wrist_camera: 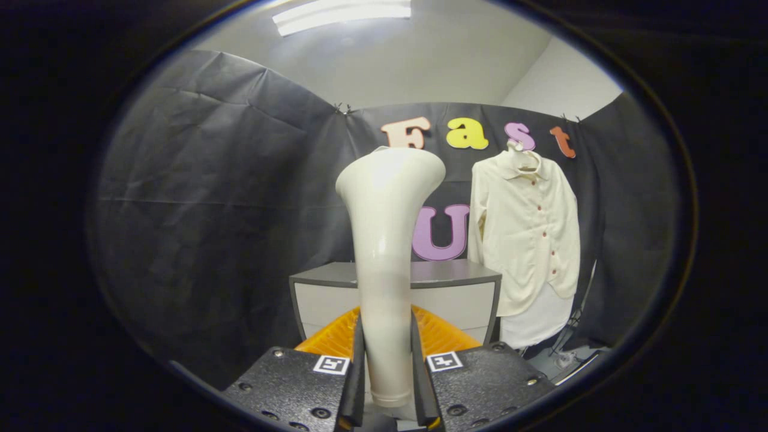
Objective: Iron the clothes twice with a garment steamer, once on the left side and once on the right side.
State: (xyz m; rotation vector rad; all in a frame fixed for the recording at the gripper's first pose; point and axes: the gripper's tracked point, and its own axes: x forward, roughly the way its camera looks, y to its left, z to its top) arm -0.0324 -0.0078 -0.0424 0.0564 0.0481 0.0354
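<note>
Steamer in hand, ironing not yet begun.
Our fingers (389, 384) grip the garment steamer (387, 252) from both sides; the shirt (528, 234) hangs well beyond them, both sides left.

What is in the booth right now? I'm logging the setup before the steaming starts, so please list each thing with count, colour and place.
garment steamer: one, cream white, upright between the claw's fingers, flared head at the top
shirt: one, cream with dark buttons, hanging on the booth wall beyond the fingers, to the right of the steamer
hanger: one, pale, at the shirt's collar
cabinet: one, grey top with white front, behind the steamer and beside the shirt
orange ribbed thing: one, just ahead of the fingers, in front of the cabinet; cannot tell what it is
ceiling light: one, white, overhead
claw: one, both fingers pressing the steamer's handle
</note>
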